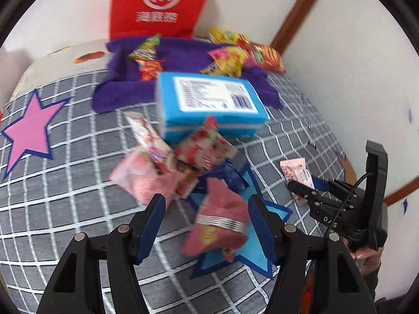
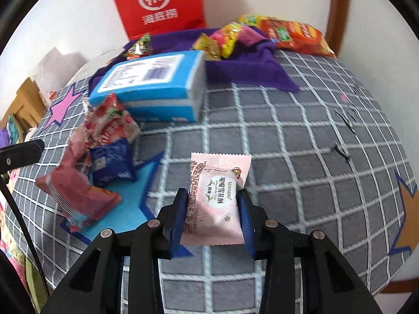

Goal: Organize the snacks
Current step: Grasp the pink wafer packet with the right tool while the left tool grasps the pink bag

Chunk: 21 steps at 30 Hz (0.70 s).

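Note:
My right gripper (image 2: 212, 209) is shut on a pale pink snack packet (image 2: 217, 196), which also shows in the left wrist view (image 1: 297, 174) with the right gripper (image 1: 298, 187) on it. My left gripper (image 1: 207, 225) is open around a dark pink snack bag (image 1: 220, 222) on a blue star patch (image 1: 251, 248), not gripping it. Pink and red packets (image 1: 167, 162) and a dark blue packet (image 1: 231, 175) are piled in front of a blue box (image 1: 209, 104). The same pile (image 2: 104, 141) and box (image 2: 154, 86) show in the right wrist view.
A grey checked cover (image 2: 301, 144) with star patches spreads over the surface. A purple cloth (image 2: 248, 65) at the back carries yellow, pink and orange snack bags (image 2: 288, 34). A red bag (image 2: 157, 2) leans on the white wall. A wooden trim (image 1: 296, 13) runs at the right.

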Tool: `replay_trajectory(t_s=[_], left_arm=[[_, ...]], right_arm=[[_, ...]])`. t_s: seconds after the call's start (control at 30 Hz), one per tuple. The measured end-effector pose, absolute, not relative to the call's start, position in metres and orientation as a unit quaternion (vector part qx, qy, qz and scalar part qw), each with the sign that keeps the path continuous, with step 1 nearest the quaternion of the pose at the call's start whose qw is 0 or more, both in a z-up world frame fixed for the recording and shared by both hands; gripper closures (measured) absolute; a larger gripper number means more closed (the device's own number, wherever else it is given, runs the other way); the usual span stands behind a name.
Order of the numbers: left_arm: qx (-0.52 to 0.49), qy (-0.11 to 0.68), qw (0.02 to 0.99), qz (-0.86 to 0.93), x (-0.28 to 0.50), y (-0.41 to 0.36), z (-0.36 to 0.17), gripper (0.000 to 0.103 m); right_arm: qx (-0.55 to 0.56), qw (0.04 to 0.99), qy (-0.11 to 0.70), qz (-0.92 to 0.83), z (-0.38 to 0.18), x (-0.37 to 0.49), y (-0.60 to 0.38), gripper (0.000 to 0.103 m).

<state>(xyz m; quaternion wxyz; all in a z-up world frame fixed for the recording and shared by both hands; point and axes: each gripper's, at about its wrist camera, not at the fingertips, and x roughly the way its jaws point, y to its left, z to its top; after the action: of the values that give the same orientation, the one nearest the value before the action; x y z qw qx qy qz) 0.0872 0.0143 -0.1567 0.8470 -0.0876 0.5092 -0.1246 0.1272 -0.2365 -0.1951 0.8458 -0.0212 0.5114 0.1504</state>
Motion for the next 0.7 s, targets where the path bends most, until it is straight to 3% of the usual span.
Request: replay_trajectory(t_s=[0.1,0.17,0.4,0.5,0.6,0.7], left_arm=[[-0.076,0.517,0.843,-0.132,0.088,0.005,-0.163,0.039],[-0.068,0.523,0.838,-0.142,0.087,-0.002,-0.168,0.033],[-0.031,0.548,0.825,-0.134,0.087,-0.021,-0.192,0.032],[-0.026,0.546,0.827,-0.130,0.086,-0.024,-0.195,0.035],[-0.035,0.546,0.826,-0.135,0.086,-0.025,-0.198,0.052],[-0.048,0.541,0.828,-0.140,0.084,-0.023,-0.197,0.056]], right_arm=[[-0.022,0.846,0.513,0.141,-0.199,0.124,-0.246,0.065],[-0.017,0.847,0.513,0.140,-0.201,0.120,-0.253,0.065],[0.001,0.847,0.512,0.143,-0.211,0.114,-0.260,0.064],[0.004,0.847,0.511,0.145,-0.210,0.113,-0.260,0.065],[0.007,0.847,0.511,0.149,-0.208,0.111,-0.260,0.065],[0.008,0.846,0.511,0.149,-0.206,0.109,-0.259,0.065]])
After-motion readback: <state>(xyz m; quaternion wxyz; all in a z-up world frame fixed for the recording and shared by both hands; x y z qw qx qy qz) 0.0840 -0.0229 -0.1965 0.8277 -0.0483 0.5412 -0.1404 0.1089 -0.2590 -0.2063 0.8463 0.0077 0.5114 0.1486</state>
